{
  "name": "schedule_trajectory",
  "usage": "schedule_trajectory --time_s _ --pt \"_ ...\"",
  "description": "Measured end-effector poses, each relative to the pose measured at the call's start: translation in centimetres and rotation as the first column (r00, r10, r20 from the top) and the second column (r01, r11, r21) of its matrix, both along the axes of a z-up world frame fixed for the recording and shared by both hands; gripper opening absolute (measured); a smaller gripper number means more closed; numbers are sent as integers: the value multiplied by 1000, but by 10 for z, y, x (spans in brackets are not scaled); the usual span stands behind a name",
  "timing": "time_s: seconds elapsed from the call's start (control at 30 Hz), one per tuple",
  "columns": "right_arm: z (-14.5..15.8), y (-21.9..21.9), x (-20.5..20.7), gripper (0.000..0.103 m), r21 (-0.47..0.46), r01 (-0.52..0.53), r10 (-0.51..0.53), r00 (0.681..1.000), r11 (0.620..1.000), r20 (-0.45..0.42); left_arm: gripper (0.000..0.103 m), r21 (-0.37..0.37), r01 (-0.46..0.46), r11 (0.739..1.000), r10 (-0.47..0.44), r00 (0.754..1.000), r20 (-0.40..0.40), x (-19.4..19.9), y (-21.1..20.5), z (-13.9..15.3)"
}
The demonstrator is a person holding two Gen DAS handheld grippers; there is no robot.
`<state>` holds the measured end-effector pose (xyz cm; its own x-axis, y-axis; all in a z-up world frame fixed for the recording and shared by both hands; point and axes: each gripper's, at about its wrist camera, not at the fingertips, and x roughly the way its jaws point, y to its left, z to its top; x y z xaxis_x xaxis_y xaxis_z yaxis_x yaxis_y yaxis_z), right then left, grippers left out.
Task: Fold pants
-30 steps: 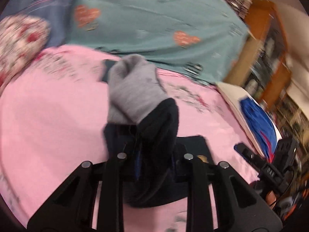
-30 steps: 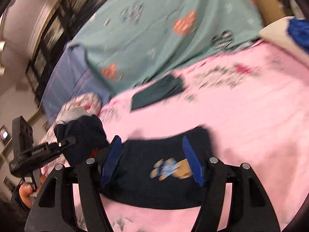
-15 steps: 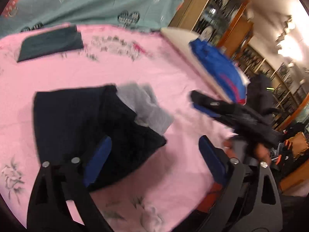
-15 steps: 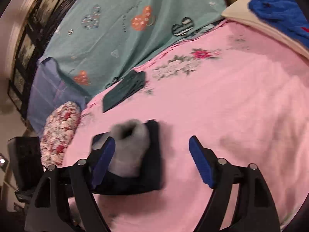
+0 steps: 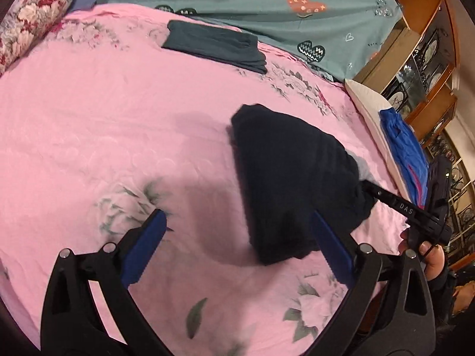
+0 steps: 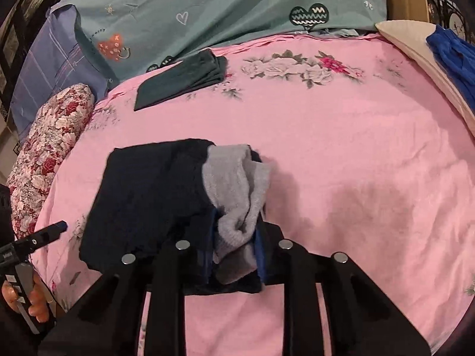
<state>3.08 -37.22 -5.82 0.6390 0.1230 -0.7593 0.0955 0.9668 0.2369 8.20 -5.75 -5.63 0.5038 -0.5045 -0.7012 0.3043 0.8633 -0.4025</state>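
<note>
Mid-fold: right tongs (image 6: pixel 234 255) closing on pants (image 6: pixel 154 195) grey lining edge, 6 o'clock. Left tongs (image 5: pixel 237 246) opening, empty. Next: flatten bundle on bed (image 6: pixel 356 148).

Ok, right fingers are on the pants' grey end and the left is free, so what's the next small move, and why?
Probably let the right gripper, whose jaws are closing, finish clamping the grey lining, then lay it flat over the navy pants. The bundle looks lumpy, and the left gripper is opening with nothing held.
</note>
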Motion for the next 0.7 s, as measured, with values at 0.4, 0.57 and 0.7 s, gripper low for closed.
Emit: schedule_trajectory --time_s 0.4,0.57,0.7 --pt "6 -36 5 97 262 -62 57 998 963 27 99 -215 51 975 -85 985 -152 58 -46 -21" --pt "-23 -20 30 77 286 -107 134 988 952 -77 99 -226 42 973 -94 970 -223 73 -60 -44" --pt "-30 -2 39 67 248 -158 188 977 956 -103 88 -209 77 975 -119 973 -200 74 -81 -45"
